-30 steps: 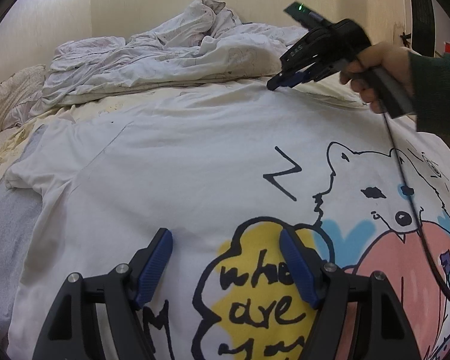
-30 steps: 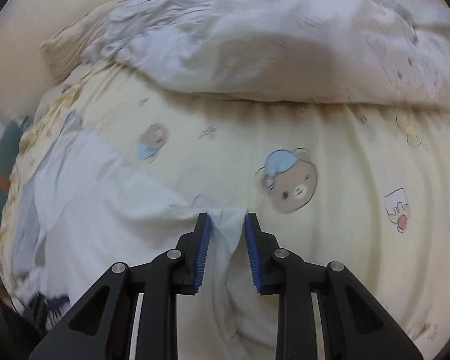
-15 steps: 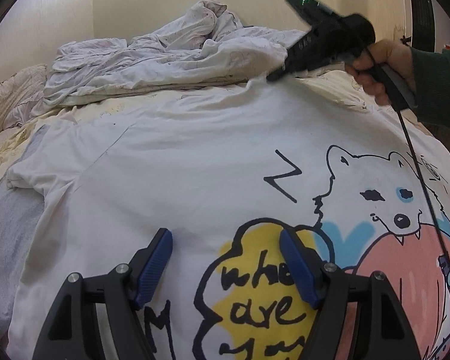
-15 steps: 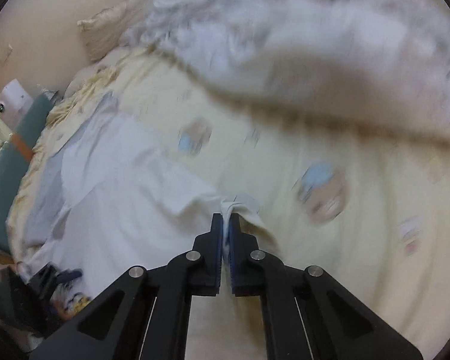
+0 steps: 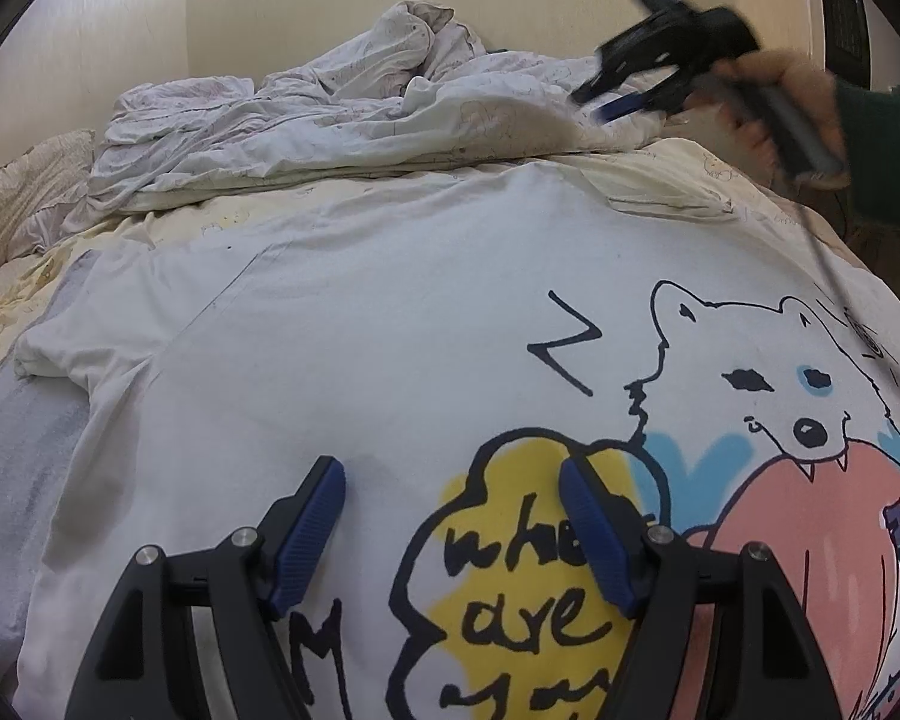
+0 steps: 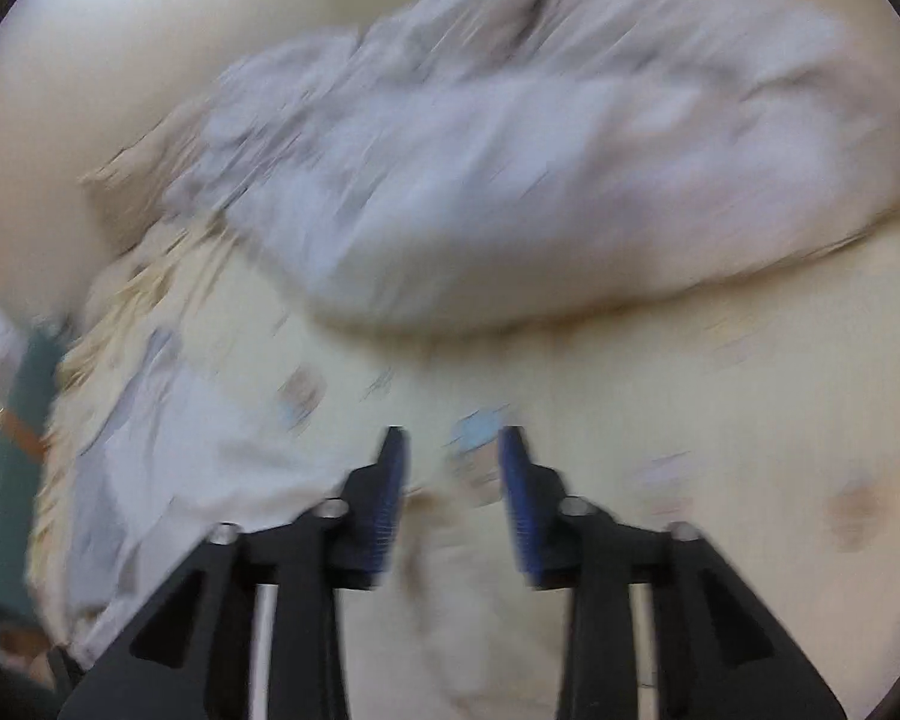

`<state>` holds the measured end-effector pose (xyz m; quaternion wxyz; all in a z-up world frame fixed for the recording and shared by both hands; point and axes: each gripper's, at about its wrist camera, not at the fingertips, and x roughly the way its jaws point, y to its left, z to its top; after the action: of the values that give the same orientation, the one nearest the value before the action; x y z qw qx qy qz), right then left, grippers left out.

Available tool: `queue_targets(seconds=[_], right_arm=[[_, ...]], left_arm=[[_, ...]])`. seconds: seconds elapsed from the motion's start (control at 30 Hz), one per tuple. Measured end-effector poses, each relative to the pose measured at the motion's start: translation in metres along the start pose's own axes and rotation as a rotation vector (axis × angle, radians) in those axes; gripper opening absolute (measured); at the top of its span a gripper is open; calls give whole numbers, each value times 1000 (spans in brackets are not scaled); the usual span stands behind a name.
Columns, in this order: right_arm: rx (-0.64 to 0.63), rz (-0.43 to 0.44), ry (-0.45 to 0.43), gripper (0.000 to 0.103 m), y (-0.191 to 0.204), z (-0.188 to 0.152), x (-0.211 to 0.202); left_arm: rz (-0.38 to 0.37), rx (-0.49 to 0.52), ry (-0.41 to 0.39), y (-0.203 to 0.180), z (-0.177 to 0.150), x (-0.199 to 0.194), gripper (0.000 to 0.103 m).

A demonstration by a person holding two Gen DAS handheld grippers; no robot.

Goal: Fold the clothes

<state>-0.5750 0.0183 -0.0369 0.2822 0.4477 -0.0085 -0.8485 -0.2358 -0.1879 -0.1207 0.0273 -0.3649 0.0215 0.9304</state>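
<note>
No fold showed yet on the white T-shirt (image 5: 390, 324), spread flat (print up) under the wide-apart, empty left gripper (image 5: 450, 516), while the right gripper (image 6: 453, 480), pinched on its far edge half a second earlier, had just opened and lifted clear.

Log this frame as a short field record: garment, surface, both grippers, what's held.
garment: white T-shirt with cartoon print, spread flat, not yet folded
surface: bed sheet with bear print; rumpled duvet behind
left gripper: open, hovering over the shirt's print, holding nothing
right gripper: open, jaws have just been opening, nothing between them; lifted off the shirt's far edge in the left wrist view
hand: holds the right gripper, green sleeve
right wrist view: motion-blurred
</note>
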Motion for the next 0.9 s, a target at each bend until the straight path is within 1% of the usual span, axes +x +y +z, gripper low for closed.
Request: queue_targets(seconds=[0.03, 0.13, 0.17, 0.2, 0.33, 0.4, 0.5, 0.57, 0.6, 0.63, 0.67, 0.77, 0.8, 0.87, 0.9], right_arm=[[-37, -38, -11, 86, 1, -2, -15], [-242, -79, 44, 85, 25, -33, -39], [-301, -85, 90, 85, 32, -53, -41], [-340, -64, 136, 84, 34, -71, -42], [-509, -115, 261, 84, 40, -147, -31], [-520, -160, 325, 84, 17, -171, -23], [-405, -146, 231, 86, -28, -176, -49], [-243, -113, 167, 86, -66, -174, -73], [-160, -97, 129, 86, -78, -174, -86], [-103, -51, 79, 86, -81, -175, -102], [-117, -40, 59, 86, -74, -177, -108], [-286, -119, 119, 86, -35, -202, -99], [-307, -138, 179, 86, -35, -212, -89], [-333, -184, 255, 86, -45, -232, -84], [-328, -211, 248, 86, -54, -240, -94]], left_arm=[[1, 1, 1, 0, 0, 0, 75], [3, 4, 3, -1, 0, -1, 75], [4, 5, 3, -2, -1, -1, 75], [5, 6, 3, -2, -1, -1, 75], [5, 8, 6, -2, -1, 0, 75], [4, 9, 8, -2, -1, 0, 75], [6, 10, 11, -2, 0, 0, 75], [8, 10, 12, -2, 0, 0, 75], [8, 10, 12, -2, 0, 1, 75], [9, 11, 12, -3, 0, 1, 75], [9, 11, 13, -3, 0, 1, 75], [10, 12, 16, -3, 0, 1, 75], [11, 12, 17, -4, 0, 1, 75], [13, 13, 20, -4, 1, 1, 75], [14, 14, 21, -4, 1, 1, 75]])
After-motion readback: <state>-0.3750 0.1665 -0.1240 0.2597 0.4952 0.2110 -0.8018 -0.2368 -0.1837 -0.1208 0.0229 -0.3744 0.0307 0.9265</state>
